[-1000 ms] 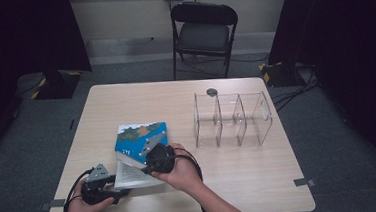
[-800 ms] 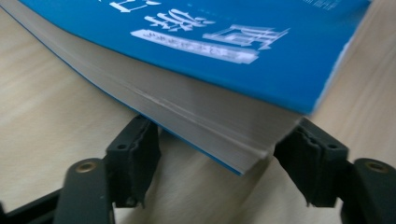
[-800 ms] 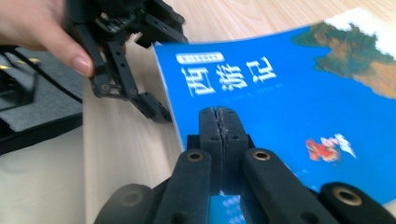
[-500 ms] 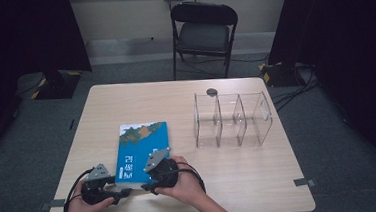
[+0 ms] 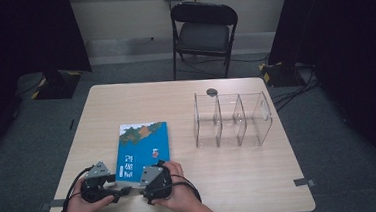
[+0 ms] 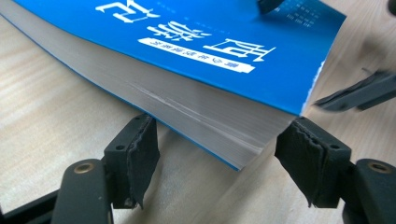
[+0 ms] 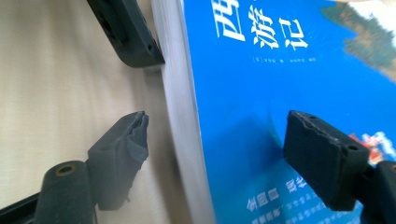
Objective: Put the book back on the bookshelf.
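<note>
Nearest the person, the left gripper (image 6: 215, 144) sits low on the pale wooden table (image 5: 241, 182) with its jaws parted around the near corner of the thick blue paperback book with white lettering (image 5: 143, 144). The pads flank the page block, and I cannot tell whether they touch it. Just beside it, the right gripper (image 7: 215, 135) straddles the book's long page edge: one pad hangs over the table, the other over the cover, and neither presses. Its jaws have just been opening, with the book's edge between them but let go. The book lies flat on the table, near its front edge. The likeliest trouble is a poor re-grip. If either gripper closes from here, it may catch only the cover or a few top pages, bending them or fanning the book open. A sideways nudge at the corner could also skew the book or push it away. Farther off, the clear acrylic three-compartment organiser (image 5: 232, 120) stands well apart from the book, so a carry toward it risks a drop if the hold is shallow. Compared with a second ago, the book is no longer raised and tilted in the right gripper but lies flat, and the right hand is lower. The left gripper sits where it was.
</note>
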The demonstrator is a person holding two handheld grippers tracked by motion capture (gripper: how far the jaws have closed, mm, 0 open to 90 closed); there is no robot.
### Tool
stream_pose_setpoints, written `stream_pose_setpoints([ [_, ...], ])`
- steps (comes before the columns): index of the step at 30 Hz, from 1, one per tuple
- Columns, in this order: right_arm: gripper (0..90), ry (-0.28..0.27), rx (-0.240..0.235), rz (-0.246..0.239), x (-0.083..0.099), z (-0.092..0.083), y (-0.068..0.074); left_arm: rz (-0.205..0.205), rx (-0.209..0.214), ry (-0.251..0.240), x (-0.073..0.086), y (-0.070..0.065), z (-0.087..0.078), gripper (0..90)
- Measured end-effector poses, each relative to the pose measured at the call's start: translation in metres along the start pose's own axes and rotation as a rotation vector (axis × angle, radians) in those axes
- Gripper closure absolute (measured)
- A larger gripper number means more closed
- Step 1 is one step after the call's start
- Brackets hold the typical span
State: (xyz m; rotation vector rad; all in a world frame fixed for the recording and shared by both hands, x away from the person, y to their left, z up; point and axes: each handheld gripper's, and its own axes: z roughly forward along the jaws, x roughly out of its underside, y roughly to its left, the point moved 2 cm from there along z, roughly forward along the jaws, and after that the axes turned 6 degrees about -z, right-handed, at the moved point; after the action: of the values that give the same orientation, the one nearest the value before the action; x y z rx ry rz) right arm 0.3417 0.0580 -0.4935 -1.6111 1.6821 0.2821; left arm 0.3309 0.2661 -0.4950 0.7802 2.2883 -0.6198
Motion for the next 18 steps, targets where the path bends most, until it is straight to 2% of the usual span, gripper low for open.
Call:
stream_pose_setpoints([
  [1,19.4,0.003,0.023,-0.02,0.0,0.002,0.002,0.015,-0.006,0.009,-0.002,-0.001,0.0,29.8],
  [2,17.5,-0.015,0.069,-0.023,0.001,0.008,0.005,0.018,-0.006,0.01,-0.002,0.0,0.0,29.9],
  [3,17.3,-0.022,0.083,-0.034,0.001,0.01,0.005,0.025,-0.019,0.011,-0.004,0.0,-0.001,30.1],
  [4,17.3,-0.012,0.099,-0.065,0.001,0.013,0.004,0.024,-0.021,0.013,-0.004,0.0,-0.001,30.4],
  [8,18.5,-0.021,0.136,-0.059,0.002,0.017,0.005,0.056,-0.043,0.035,-0.005,0.001,0.0,30.3],
  [9,24.6,-0.013,0.142,-0.068,0.001,0.016,0.004,0.058,-0.049,0.036,-0.005,0.001,0.001,30.3],
  [10,26.2,-0.012,0.156,-0.084,0.002,0.016,0.004,0.062,-0.049,0.038,-0.005,0.001,0.002,30.4],
  [11,28.4,-0.009,0.158,-0.084,0.002,0.016,0.004,0.064,-0.053,0.036,-0.006,0.001,0.002,30.5],
  [14,42.4,-0.009,0.149,-0.085,-0.002,0.01,0.003,0.067,-0.064,0.015,-0.006,0.001,0.003,29.8],
  [15,45.8,-0.01,0.135,-0.074,-0.003,0.008,0.001,0.089,-0.07,0.012,-0.008,0.0,0.003,28.9],
  [17,50.4,0.001,0.12,-0.062,-0.006,0.005,-0.001,0.089,-0.059,0.008,-0.007,-0.001,0.003,29.8],
  [18,51.2,0.011,0.115,-0.062,-0.007,0.004,-0.002,0.112,-0.067,0.008,-0.007,0.0,0.003,30.0],
])
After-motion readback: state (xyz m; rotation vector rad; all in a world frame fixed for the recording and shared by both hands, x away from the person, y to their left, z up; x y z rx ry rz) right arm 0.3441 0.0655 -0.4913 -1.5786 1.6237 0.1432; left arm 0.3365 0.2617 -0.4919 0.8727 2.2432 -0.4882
